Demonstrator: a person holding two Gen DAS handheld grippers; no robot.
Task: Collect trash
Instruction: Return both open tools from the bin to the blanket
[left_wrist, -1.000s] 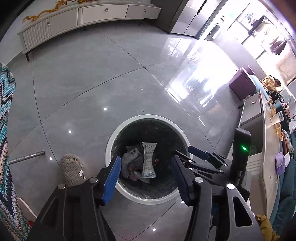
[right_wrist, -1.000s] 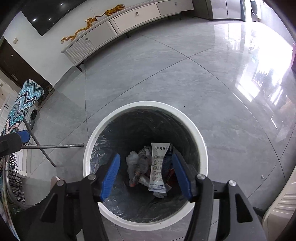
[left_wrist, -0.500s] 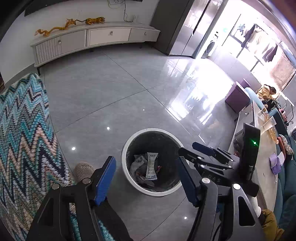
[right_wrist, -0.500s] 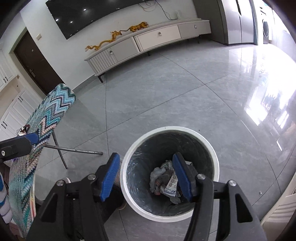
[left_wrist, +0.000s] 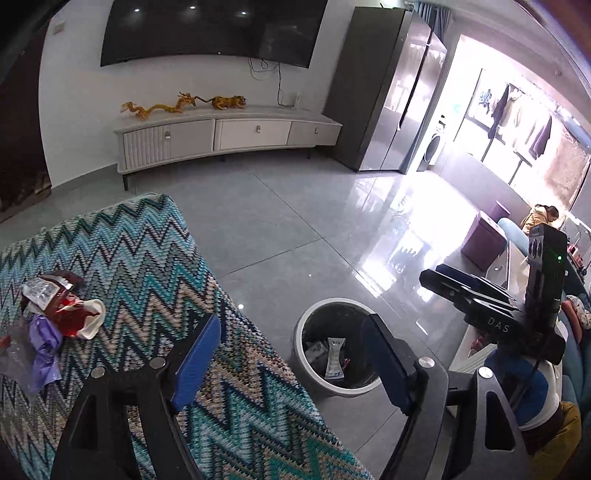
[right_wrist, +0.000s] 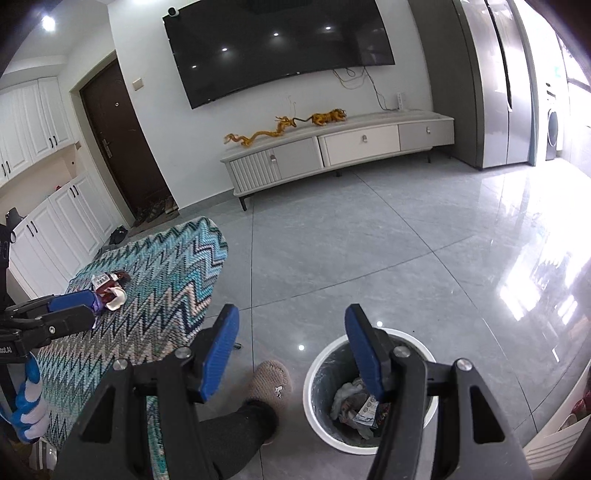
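Change: both grippers have risen away from the trash bin (left_wrist: 334, 354), which looked large under them a second ago and now sits small and low on the floor (left_wrist: 280, 229); the zigzag-covered bench (left_wrist: 147, 280) has come into view.
Left gripper (left_wrist: 291, 354): jaws released and have just been opening, nothing between them; it hangs over the bench edge and the bin.
Right gripper (right_wrist: 291, 350): jaws parted, empty, above the floor between bench and bin.
Bin: white rim, dark liner, standing just beside the bench; wrappers and crumpled paper lie inside.
Remaining trash (left_wrist: 59, 310): a red and white wrapper, a purple scrap and a clear plastic piece, heaped on the bench top, well apart from the bin.
Person: a slippered foot (right_wrist: 271, 384) on the floor between bench and bin.
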